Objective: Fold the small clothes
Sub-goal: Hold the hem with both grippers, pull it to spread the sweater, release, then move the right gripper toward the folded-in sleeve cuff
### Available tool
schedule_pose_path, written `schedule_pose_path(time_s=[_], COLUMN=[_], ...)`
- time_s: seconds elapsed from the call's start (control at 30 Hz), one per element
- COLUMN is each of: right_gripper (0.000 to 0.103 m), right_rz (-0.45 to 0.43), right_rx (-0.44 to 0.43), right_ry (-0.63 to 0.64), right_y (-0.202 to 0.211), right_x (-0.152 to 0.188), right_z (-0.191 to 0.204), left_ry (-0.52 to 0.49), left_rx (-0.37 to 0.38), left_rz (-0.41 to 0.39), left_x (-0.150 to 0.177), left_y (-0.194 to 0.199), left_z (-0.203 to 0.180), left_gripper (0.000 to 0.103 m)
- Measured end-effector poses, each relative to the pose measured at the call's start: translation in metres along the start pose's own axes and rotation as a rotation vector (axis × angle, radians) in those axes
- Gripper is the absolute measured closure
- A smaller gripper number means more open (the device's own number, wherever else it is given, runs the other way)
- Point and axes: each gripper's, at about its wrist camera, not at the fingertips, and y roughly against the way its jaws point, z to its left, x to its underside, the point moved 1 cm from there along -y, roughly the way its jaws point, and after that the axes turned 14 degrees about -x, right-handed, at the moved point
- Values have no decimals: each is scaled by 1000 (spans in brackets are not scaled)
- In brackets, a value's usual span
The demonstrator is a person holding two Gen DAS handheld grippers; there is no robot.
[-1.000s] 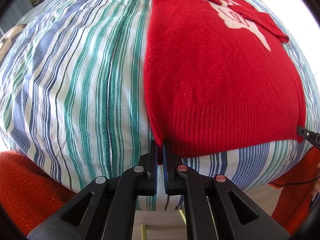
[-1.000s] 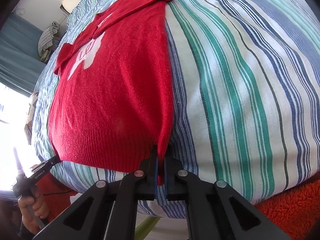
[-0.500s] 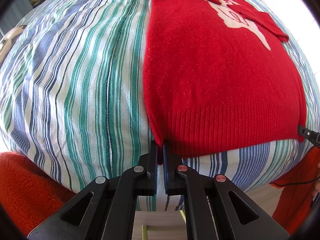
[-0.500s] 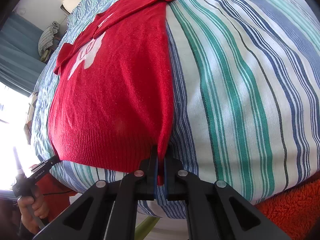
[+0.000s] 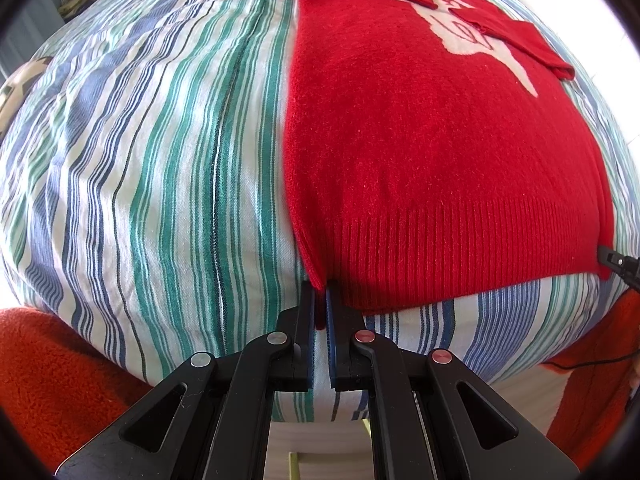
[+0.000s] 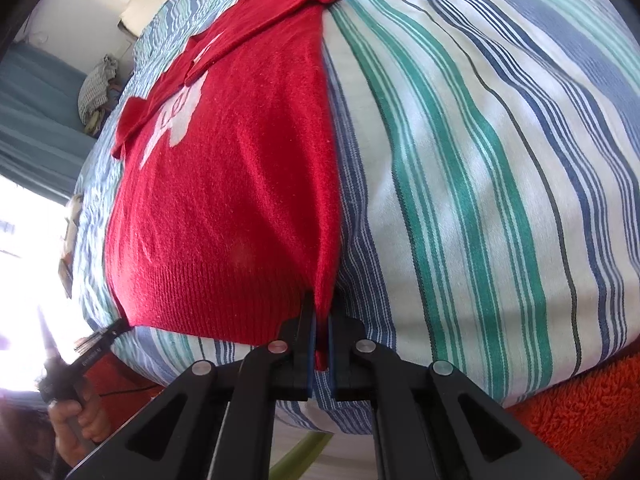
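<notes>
A small red sweater (image 5: 420, 152) with a white motif lies flat on a striped bedsheet (image 5: 160, 160), sleeves folded across its chest. My left gripper (image 5: 320, 300) is shut on the sweater's near left hem corner. My right gripper (image 6: 321, 320) is shut on the near right hem corner of the sweater (image 6: 240, 200). The right gripper's tip shows at the right edge of the left wrist view (image 5: 618, 260). The left gripper and the hand holding it show at the lower left of the right wrist view (image 6: 96, 346).
The striped sheet (image 6: 480, 160) covers a bed whose near edge lies just below both grippers. An orange fleece (image 5: 60, 380) lies at the near edge on both sides. A bundle of cloth (image 6: 94, 92) sits at the far end by a blue curtain.
</notes>
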Motion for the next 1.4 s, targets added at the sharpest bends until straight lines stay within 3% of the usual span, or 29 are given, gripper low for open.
schedule_pose_path(time_s=[0.2,0.3,0.37,0.43,0.57,0.7,0.93,1.07,1.23,1.4], right_gripper=[97,88,75,65,54,47,46,46,44,41], right_rz=[7,19,26,17,-72,-161,-304,-325,-344,-321], right_rx=[21,39,62,103,182,256,336,338,334,330], right_ry=[-39,-65,-82,-83,-61,24,157,160,173,190], right_y=[8,13,20,29,58,79,94,97,100,92], right_x=[4,10,15,18,20,13,12,15,19,20], right_z=[3,5,6,7,13,25,42,43,47,50], left_ry=[-24,-39,-43,-33,49,143,247,312,294,292], left_rx=[-27,-42,-66,-82,-66,-60,-29,-16,-21,-32], left_rz=[3,59,74,65,14,-70,-164,-213,-180,-207], left_x=[3,11,18,25,29,18,-12,-7,8,15], left_y=[9,12,18,29,56,78,94,95,82,83], left_z=[-5,-6,-3,3,25,47,66,65,55,50], left_gripper=[96,78,63,56,32,26,22,10,10,10])
